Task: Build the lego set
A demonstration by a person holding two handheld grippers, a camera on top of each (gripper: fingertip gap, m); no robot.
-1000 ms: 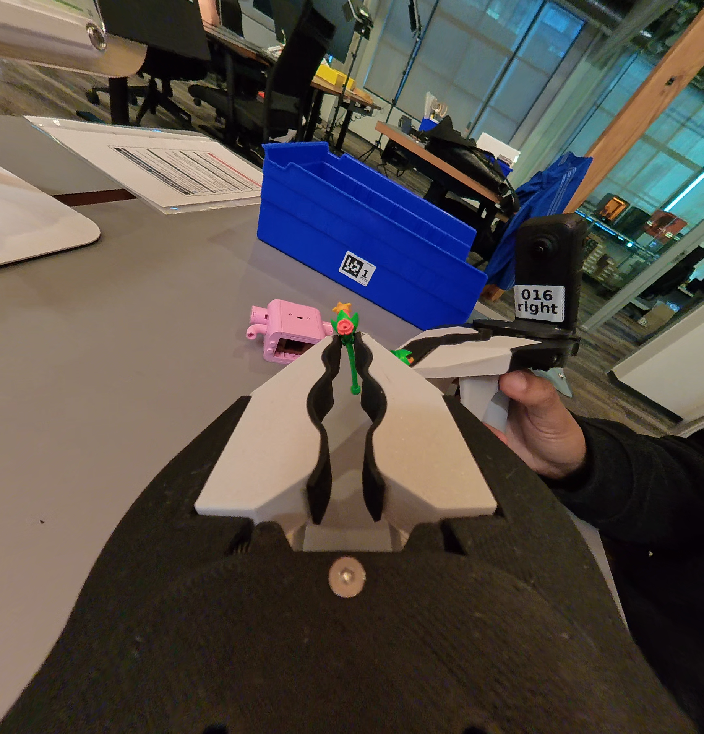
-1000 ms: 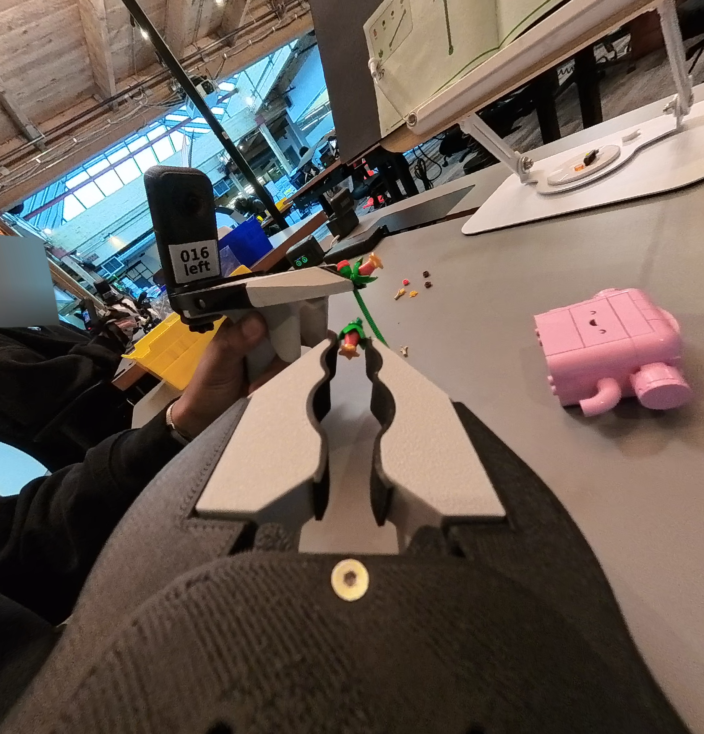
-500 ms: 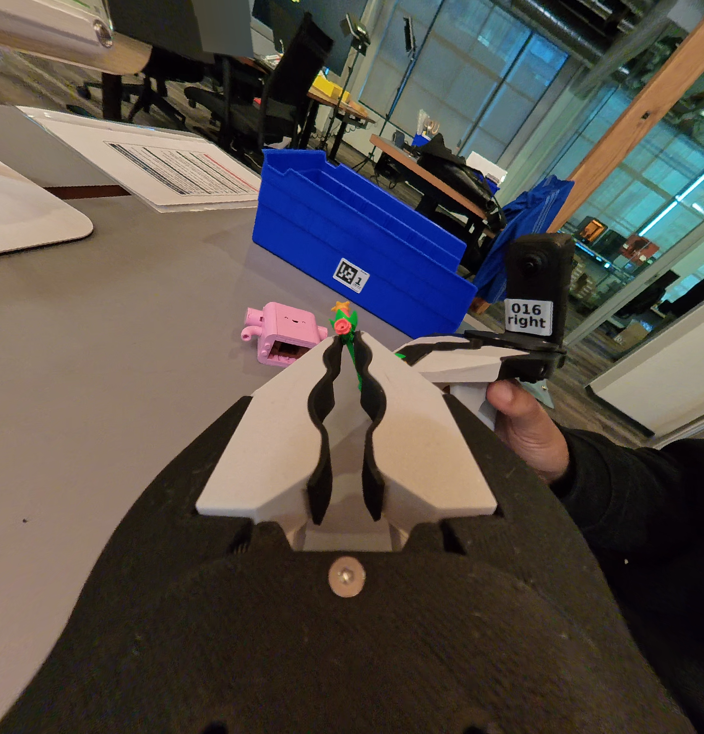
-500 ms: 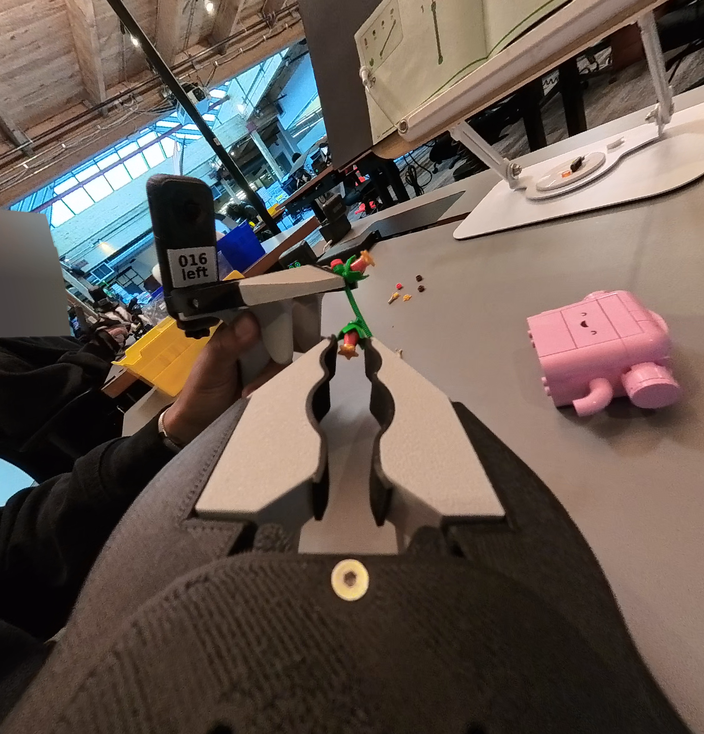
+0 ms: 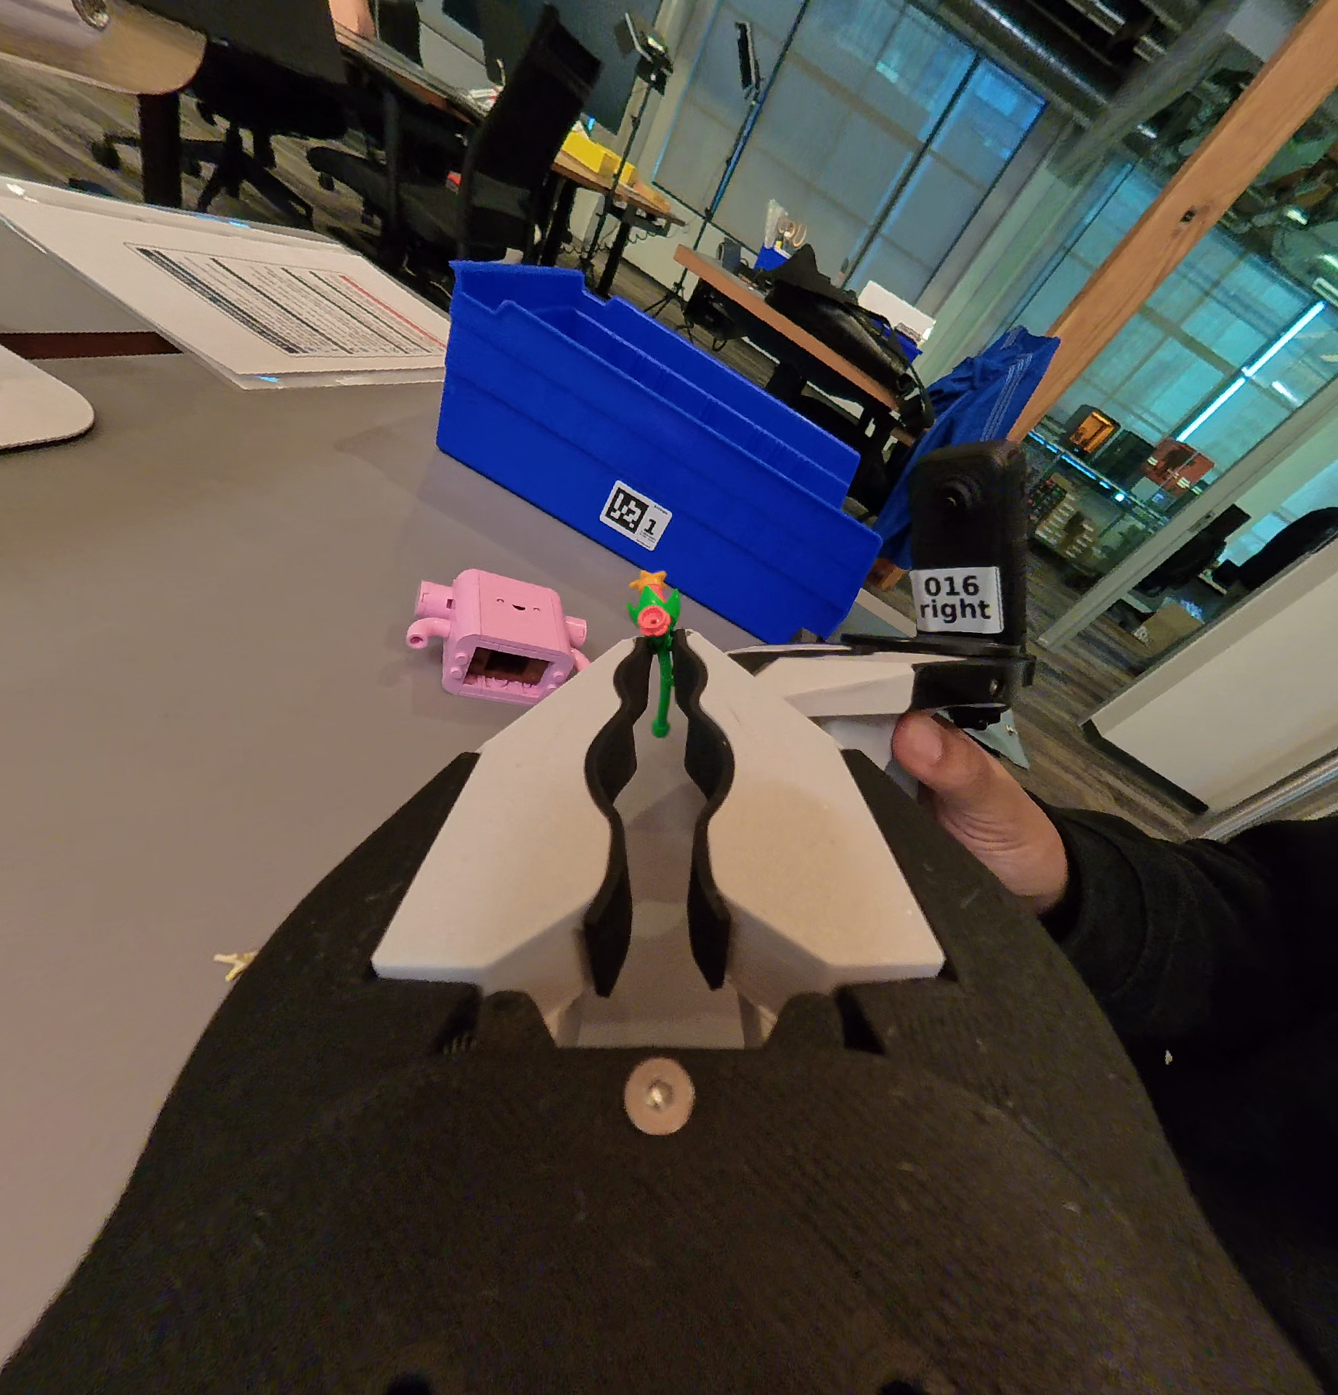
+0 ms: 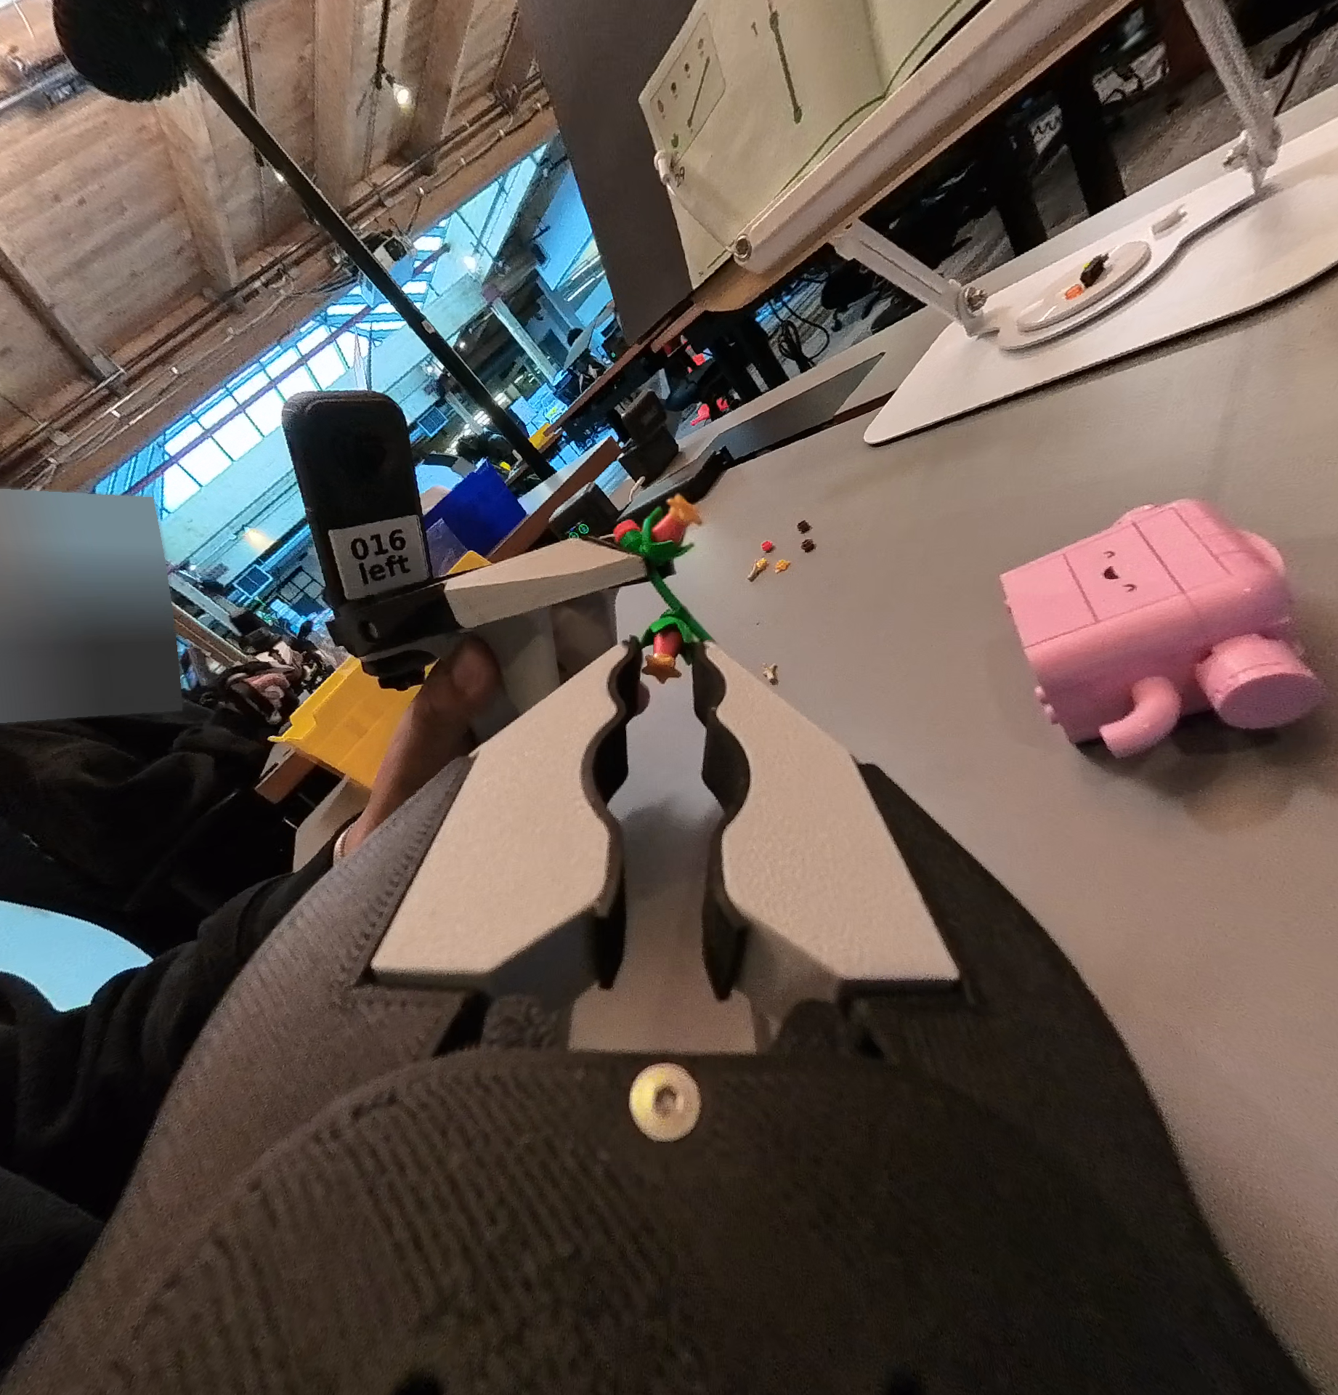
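Stem [image 5: 662,683] raised slightly, upright (perhaps tilted)

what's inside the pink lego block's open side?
Left wrist view: the pink block lies on the grey table, its rectangular opening facing the camera. Inside, only a dark brownish cavity with a studded lower edge shows; deeper contents are shadowed. In the right wrist view the opening faces away.
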